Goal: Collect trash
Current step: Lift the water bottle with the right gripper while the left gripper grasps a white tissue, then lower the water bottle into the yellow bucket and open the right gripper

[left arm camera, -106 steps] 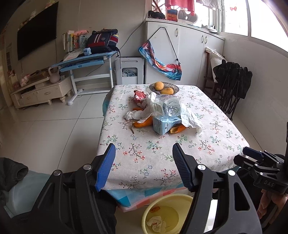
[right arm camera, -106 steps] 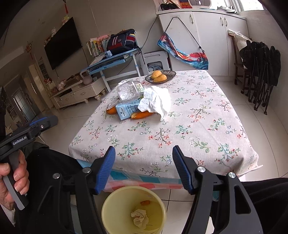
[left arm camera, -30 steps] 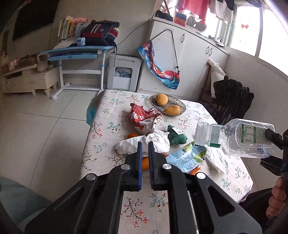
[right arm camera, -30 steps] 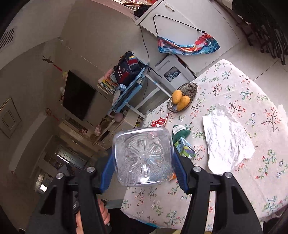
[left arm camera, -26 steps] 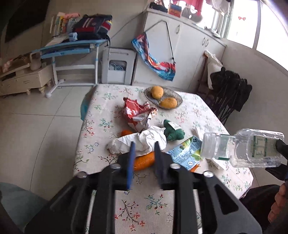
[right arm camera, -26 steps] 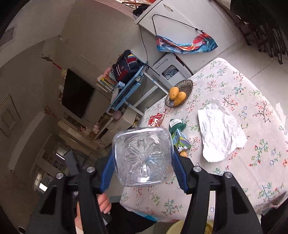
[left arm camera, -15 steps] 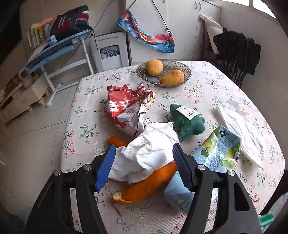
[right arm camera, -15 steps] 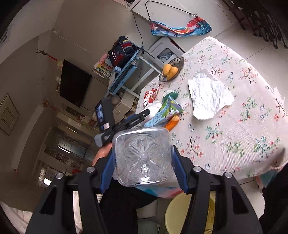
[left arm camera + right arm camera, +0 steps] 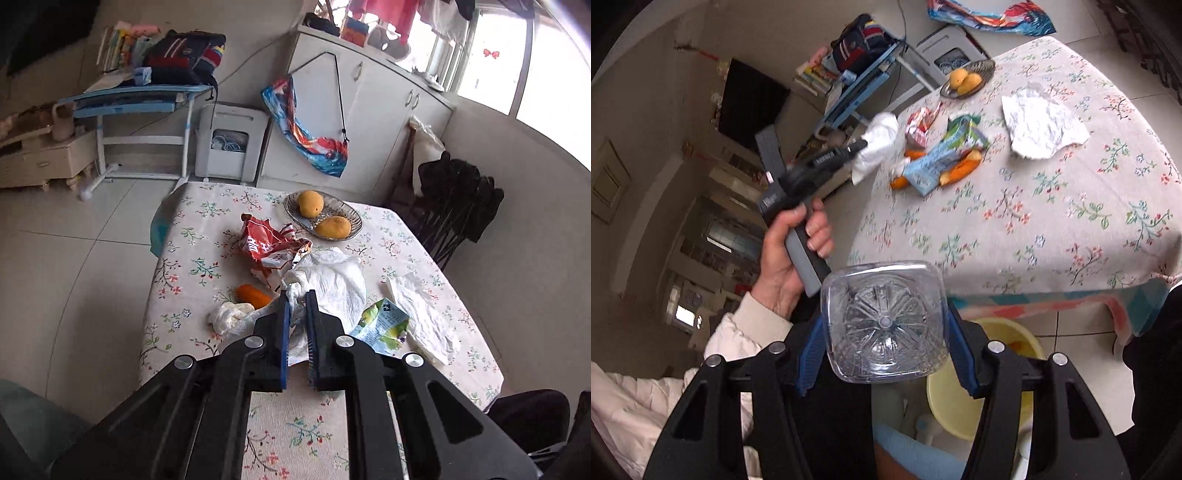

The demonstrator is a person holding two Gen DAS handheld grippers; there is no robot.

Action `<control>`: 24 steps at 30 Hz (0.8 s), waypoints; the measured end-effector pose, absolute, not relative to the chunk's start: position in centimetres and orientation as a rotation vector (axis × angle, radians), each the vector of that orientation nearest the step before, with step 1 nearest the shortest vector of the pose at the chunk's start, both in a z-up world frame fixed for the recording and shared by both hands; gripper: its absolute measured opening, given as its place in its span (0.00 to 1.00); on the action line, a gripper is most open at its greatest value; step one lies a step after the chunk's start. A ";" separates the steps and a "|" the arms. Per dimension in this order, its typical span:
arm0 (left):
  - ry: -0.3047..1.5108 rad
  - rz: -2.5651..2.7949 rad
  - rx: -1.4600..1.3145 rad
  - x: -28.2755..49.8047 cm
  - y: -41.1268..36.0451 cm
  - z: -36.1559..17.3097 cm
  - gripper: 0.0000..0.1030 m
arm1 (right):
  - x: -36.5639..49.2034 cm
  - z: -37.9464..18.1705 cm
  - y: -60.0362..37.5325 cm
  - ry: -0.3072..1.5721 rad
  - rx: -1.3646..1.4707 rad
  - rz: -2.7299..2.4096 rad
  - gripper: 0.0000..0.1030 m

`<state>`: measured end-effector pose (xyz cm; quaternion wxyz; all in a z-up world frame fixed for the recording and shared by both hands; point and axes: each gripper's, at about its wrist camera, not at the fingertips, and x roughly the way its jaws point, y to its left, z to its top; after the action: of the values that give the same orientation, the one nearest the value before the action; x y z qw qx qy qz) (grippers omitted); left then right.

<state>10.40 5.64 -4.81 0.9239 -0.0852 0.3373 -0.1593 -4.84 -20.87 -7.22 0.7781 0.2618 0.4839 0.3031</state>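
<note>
In the left wrist view my left gripper (image 9: pixel 296 306) has its jaws closing, pads pressed on a crumpled white tissue (image 9: pixel 332 280) that hangs lifted over the trash pile. The right wrist view shows that same left gripper (image 9: pixel 862 146) and tissue (image 9: pixel 882 134) held above the table's left edge. My right gripper (image 9: pixel 884 350) is shut on a clear plastic bottle (image 9: pixel 884 321), its base facing the camera, just above a yellow bin (image 9: pixel 1030 341) on the floor. A red snack bag (image 9: pixel 271 247), a juice carton (image 9: pixel 384 325), a flat napkin (image 9: pixel 424 314) and orange peel (image 9: pixel 253 295) lie on the table.
A bowl of mangoes (image 9: pixel 354 218) stands at the far side of the floral tablecloth (image 9: pixel 192 266). A small tissue wad (image 9: pixel 229 317) lies by the peel. Dark folded chairs (image 9: pixel 461 199) stand to the right, and a blue desk (image 9: pixel 140 99) stands at the back left.
The left gripper opened, reached over the pile, shut on the white tissue and drew back with it. The right gripper swung the bottle back off the table, down over the yellow bin.
</note>
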 end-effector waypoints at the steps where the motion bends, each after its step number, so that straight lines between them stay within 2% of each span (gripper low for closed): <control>1: 0.685 -0.328 -0.183 9.5 6.0 -4.7 0.08 | -5.3 -7.9 -20.1 1.085 0.528 0.662 0.56; 5: 0.667 -0.327 -0.186 6.1 6.6 -4.2 0.08 | -6.4 -11.6 -17.5 1.222 0.399 0.650 0.56; 14: 0.626 -0.305 -0.119 -0.5 5.3 -3.0 0.09 | -6.3 -17.1 -12.9 1.350 0.193 0.619 0.57; 18: 0.618 -0.293 -0.094 -2.4 5.0 -2.6 0.09 | -6.3 -17.1 -13.2 1.300 0.221 0.608 0.64; 24: 0.593 -0.279 -0.054 -4.7 4.5 -1.5 0.09 | -6.4 -14.8 -15.7 1.118 0.349 0.538 0.65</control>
<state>-4.70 4.46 -1.53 0.9465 -0.0263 0.2911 -0.1369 -6.44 -15.71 -14.82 0.7995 0.1628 0.5210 0.2507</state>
